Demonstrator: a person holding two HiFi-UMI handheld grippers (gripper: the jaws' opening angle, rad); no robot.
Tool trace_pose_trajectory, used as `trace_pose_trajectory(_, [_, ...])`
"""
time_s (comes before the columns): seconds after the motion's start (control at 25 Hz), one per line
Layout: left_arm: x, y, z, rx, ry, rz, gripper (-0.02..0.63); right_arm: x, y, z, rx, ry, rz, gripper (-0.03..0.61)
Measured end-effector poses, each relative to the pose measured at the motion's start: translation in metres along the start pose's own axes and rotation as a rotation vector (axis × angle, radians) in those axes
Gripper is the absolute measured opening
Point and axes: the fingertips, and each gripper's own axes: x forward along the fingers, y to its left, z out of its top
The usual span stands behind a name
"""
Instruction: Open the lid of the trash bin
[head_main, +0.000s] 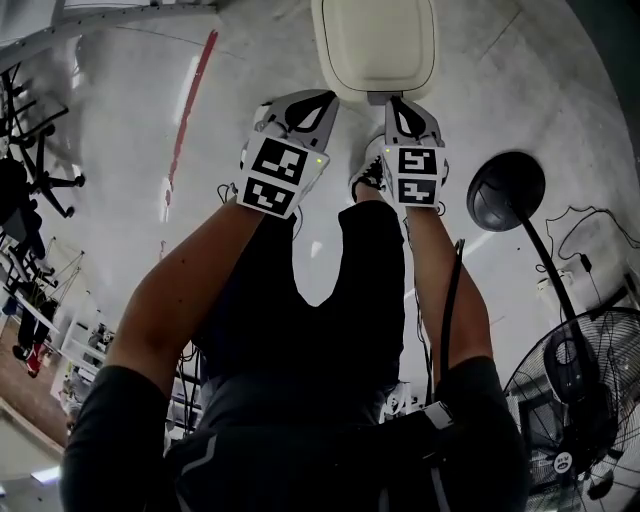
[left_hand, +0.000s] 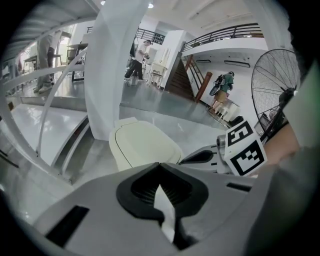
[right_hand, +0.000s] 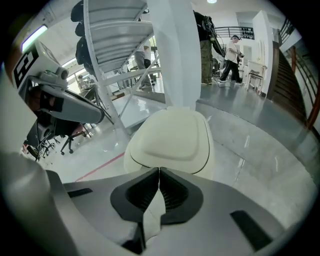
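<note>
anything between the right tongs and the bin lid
Nothing visible. The lid sits shut straight ahead of the right tongs, whose jaws are together and empty. The left tongs are off to one side, also closed.

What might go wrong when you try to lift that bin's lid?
1. The left gripper and right gripper are both shut, with fingers together. On the smooth, closed lid they may slide off instead of catching its edge.
2. The fan base stands close by on the right, so a wide swing of the right gripper might knock it.
</note>
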Motion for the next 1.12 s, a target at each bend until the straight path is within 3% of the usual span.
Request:
trace_pose_trajectory(0.44, [0.006,0.0,-0.012,-0.006,0.011,-0.006,0.009,0.007,0.0,-0.012,0.007,-0.01,-0.023,0.026])
trace_pose_trajectory(0.64, [0.007,-0.001,-0.016,-0.013,0.022,-0.013,0.009,0.01,0.001,-0.012,-0.067,0.017,-0.028,0.026])
trace_pose_trajectory(1.04, [-0.001,-0.001,-0.023,-0.011,0.031,-0.005,0.009,0.012,-0.002,-0.013,0.031,0.025,-0.007,0.026])
trace_pose_trajectory(1.12, [-0.009,-0.003,-0.018,-0.004,0.031,-0.006,0.009,0.011,-0.001,-0.013,0.022,0.094,0.005,0.026])
